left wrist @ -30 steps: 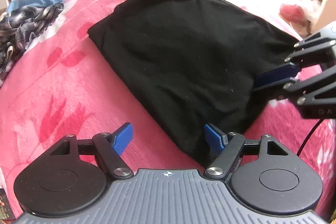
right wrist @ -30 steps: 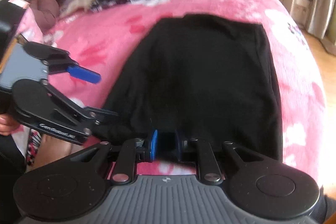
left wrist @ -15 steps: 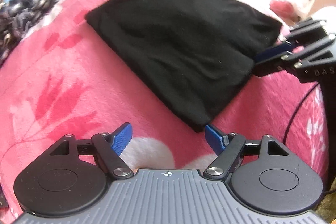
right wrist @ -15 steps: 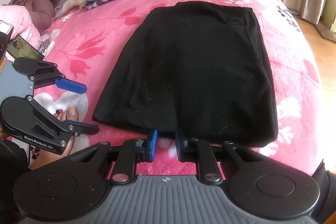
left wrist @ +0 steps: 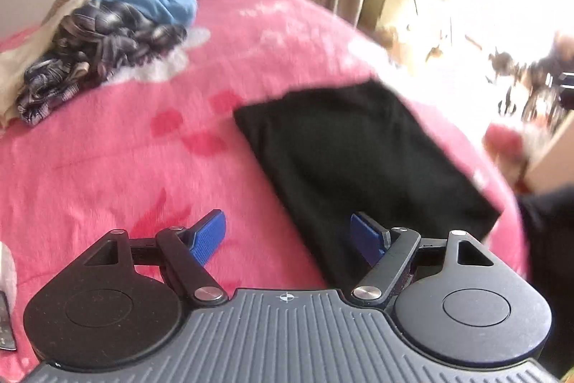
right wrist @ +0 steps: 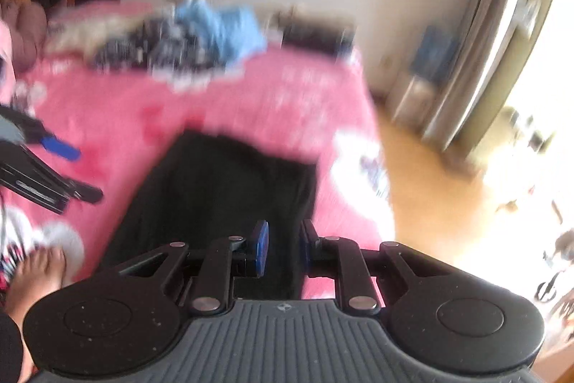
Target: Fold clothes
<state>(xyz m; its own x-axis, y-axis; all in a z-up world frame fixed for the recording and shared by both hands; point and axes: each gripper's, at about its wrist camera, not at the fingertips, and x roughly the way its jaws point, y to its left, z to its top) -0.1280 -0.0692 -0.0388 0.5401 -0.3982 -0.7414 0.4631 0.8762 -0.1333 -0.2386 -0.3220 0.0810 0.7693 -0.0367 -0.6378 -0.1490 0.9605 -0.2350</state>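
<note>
Both grippers are lifting clear of the folded garment.
Left wrist view: left gripper (left wrist: 287, 237), jaws wide apart and empty, is rising off the black garment (left wrist: 362, 160) lying folded on the pink blanket (left wrist: 107, 149). Right wrist view: right gripper (right wrist: 283, 248), jaws narrowly parted with nothing clamped, is pulling up too; this fold appears finished.

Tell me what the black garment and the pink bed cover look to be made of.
Black garment: a soft matte knit, probably cotton or fleece; it lies limp, with no sheen, though blur hides the weave. Pink bed cover: a plush fleece-like blanket with printed flowers; its surface looks fuzzy and napped.
</note>
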